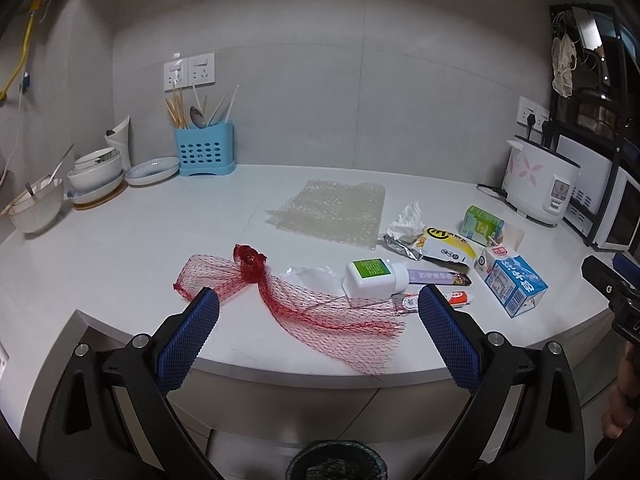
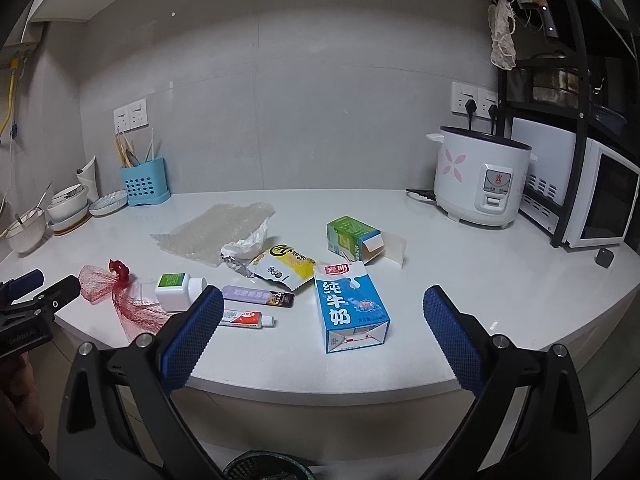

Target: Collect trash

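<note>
1. Left wrist view: your left tool [image 1: 318,306] hangs over the near edge of the white worktop [image 1: 120,248], its blue fingers [image 1: 188,344] spread wide and holding nothing. The red mesh bag [image 1: 304,304] lies straight ahead at 12 o'clock between them, its tail draped to the worktop edge. Just beyond it at 1 o'clock lies a white bottle with a green label [image 1: 374,280], touching the mesh, with a purple wrapper [image 1: 436,277] and a small tube [image 1: 440,300] beside it. The blue milk carton [image 1: 512,284] lies at 2 o'clock, and the bubble wrap [image 1: 336,212] lies farther back at 12. A dark bin [image 1: 336,462] sits below at 6 o'clock. Your right tool [image 1: 608,284] shows at 3 o'clock; you cannot tell its state from here.

2. Right wrist view: your right tool [image 2: 324,312] is also spread wide and empty. The blue milk carton [image 2: 350,308] lies on its side at 12 o'clock, right between the fingers. A yellow snack packet [image 2: 286,266] and crumpled tissue [image 2: 248,244] lie at 11 o'clock, and the green box [image 2: 354,238], flap open, lies beyond the carton. The red mesh bag [image 2: 120,296] is at 9 o'clock near your left tool [image 2: 40,292]. A rice cooker [image 2: 478,176] stands at 2 o'clock.
</note>
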Tool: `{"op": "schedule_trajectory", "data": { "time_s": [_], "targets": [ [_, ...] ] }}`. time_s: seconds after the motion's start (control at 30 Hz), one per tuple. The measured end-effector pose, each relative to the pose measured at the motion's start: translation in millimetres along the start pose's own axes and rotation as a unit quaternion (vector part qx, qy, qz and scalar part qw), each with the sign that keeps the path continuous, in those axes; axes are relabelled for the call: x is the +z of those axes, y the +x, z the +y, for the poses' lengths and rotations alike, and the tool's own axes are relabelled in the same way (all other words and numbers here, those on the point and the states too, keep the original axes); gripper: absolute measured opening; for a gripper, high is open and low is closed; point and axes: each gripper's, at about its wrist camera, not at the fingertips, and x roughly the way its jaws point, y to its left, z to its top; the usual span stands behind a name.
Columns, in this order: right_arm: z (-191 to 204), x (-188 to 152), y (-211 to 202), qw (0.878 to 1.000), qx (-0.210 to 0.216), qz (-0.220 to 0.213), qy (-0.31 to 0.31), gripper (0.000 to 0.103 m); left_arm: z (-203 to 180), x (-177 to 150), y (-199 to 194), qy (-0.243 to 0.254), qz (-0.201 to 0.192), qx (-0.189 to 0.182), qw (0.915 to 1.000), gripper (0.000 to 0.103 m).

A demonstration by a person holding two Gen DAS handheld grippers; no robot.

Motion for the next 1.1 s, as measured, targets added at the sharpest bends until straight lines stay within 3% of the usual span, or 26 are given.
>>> {"op": "schedule_trajectory", "data": {
  "time_s": [1.1],
  "targets": [
    [1.4,-8.3,6.5,1.000,0.011,0.011,0.008,0.096,4.2,-0.4,-2.6,-0.004,-0.001,-0.003,1.0000,0.097]
  ]
}}
